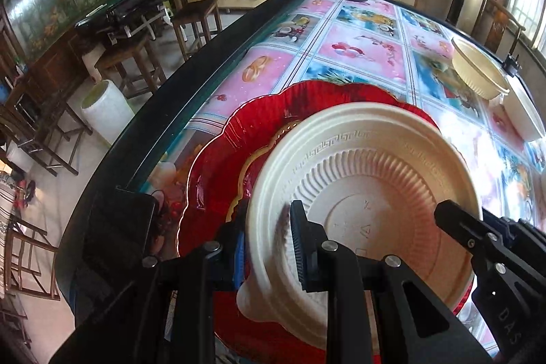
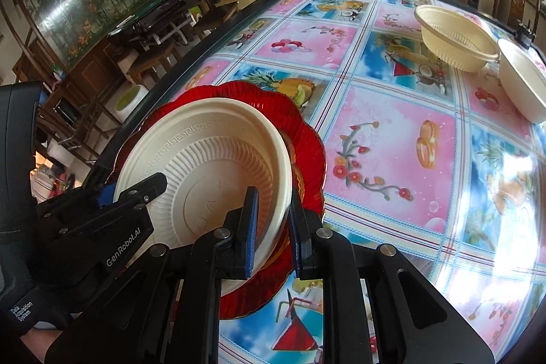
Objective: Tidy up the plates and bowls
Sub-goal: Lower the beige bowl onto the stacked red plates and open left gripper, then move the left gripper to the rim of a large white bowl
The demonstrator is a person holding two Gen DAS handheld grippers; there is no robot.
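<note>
We see the cream bowl [image 2: 204, 173] in the lower left of the right wrist view, tipped above the red plate [image 2: 307, 139], which lies on the patterned table [image 2: 392, 132]; whether the bowl's low edge touches the plate we cannot tell; the right gripper [image 2: 273, 227] is nearly closed, pinching the bowl's rim on its right side, one pad inside and one outside; in the left wrist view the left gripper [image 1: 269, 244] clamps the opposite rim near the small tab, its jaws also narrow; so both tongs share one bowl. We judge this bowl light, thin and somewhat flexible, probably disposable moulded plastic or pulp, so the rim could buckle under a hard pinch; the flat lip seems the sound place to hold, as its ribbed wall offers no purchase. The red plate looks glossy and may slide on the glass-covered cloth. Two more cream bowls [image 2: 454, 36] wait at upper right, well apart.
</note>
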